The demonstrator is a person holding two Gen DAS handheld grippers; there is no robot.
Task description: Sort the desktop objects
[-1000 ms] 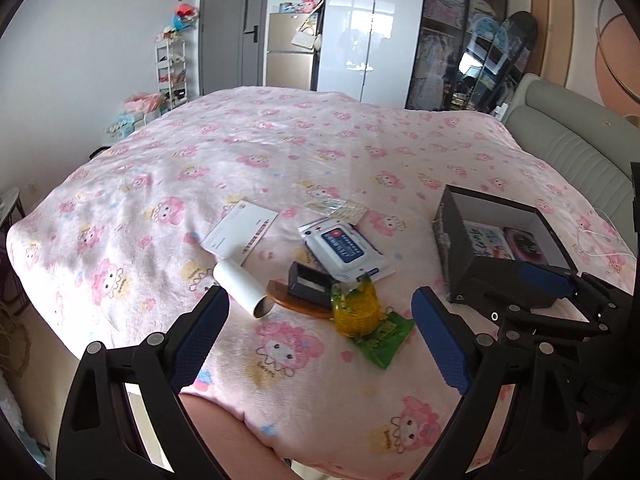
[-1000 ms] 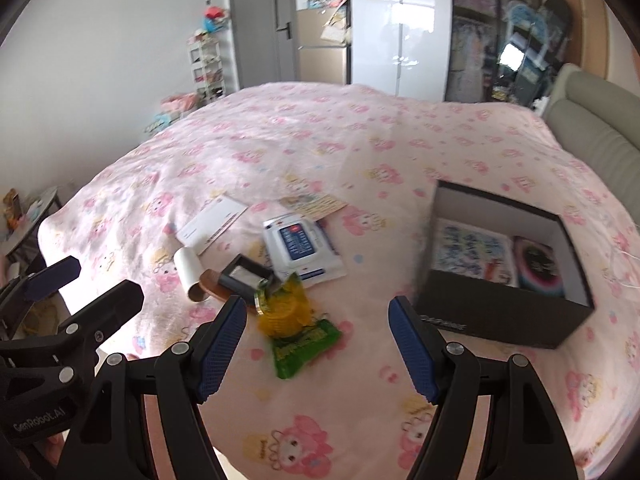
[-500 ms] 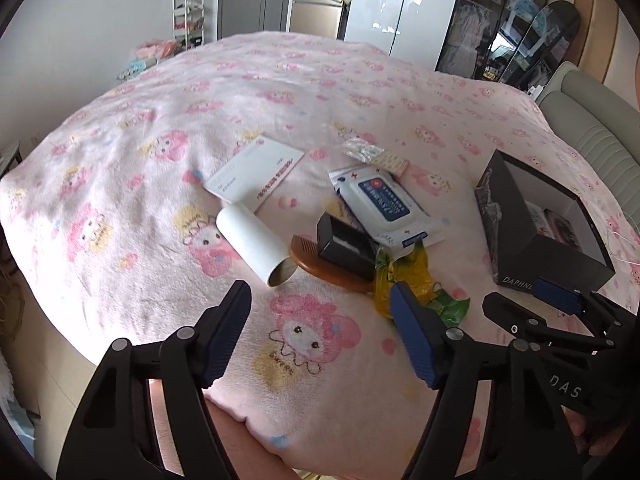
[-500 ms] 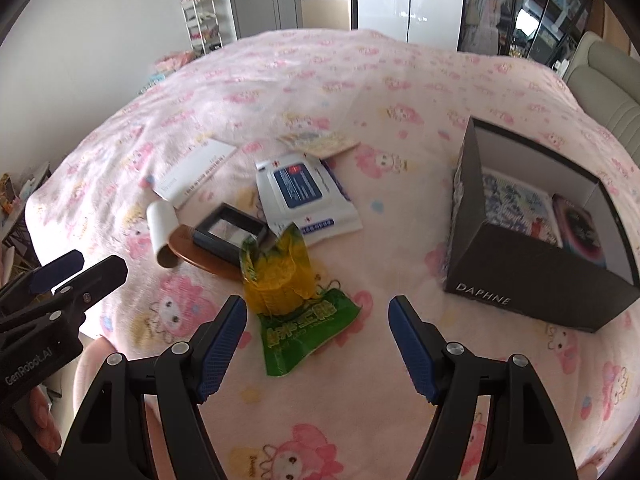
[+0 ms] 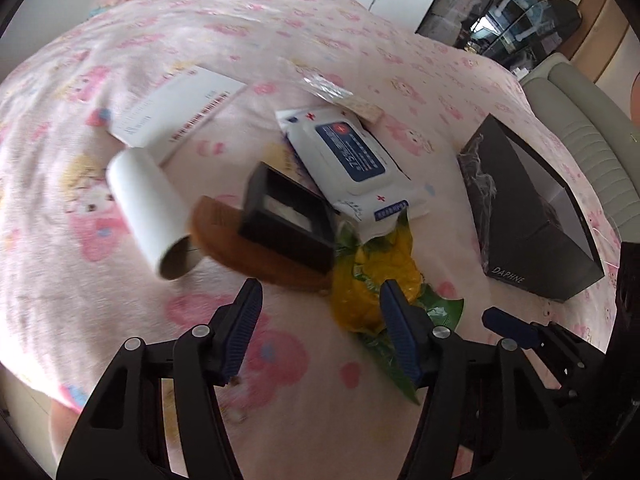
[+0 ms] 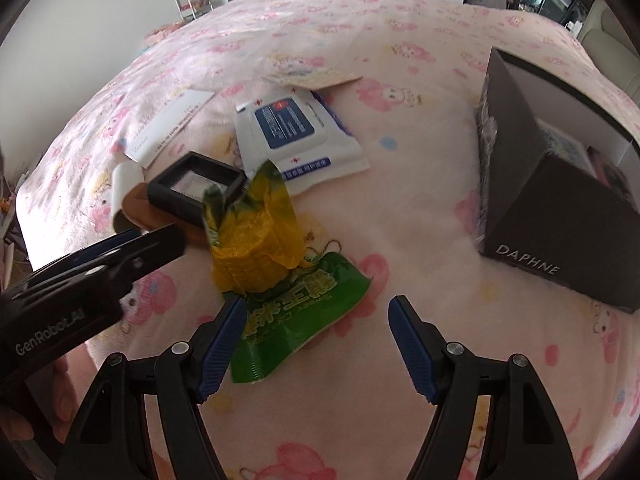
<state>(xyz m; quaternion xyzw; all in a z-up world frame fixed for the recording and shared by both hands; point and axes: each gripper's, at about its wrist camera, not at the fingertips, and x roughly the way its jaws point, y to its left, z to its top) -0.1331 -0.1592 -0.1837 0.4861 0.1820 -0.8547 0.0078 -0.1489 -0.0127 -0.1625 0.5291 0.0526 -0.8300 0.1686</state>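
Observation:
A clutter of objects lies on the pink bedspread: a white roll [image 5: 146, 204], a brown wooden comb [image 5: 256, 254] under a small black open box [image 5: 288, 220], a white wet-wipes pack [image 5: 352, 164], a yellow-green corn snack bag [image 5: 376, 284] [image 6: 268, 268], a white envelope [image 5: 176, 114]. My left gripper [image 5: 320, 312] is open, hovering just short of the comb and the snack bag. My right gripper [image 6: 318, 320] is open over the green end of the snack bag. A big black open box [image 6: 560, 216] [image 5: 532, 220] stands to the right.
A flat clear packet [image 5: 340, 94] lies beyond the wipes. The left gripper's body [image 6: 80, 276] shows at the left of the right wrist view, with a hand below it. Wardrobes and a grey headboard [image 5: 592, 108] stand beyond the bed.
Both grippers have moved forward and down toward the pile; the objects now loom larger. Both stay open with nothing held.

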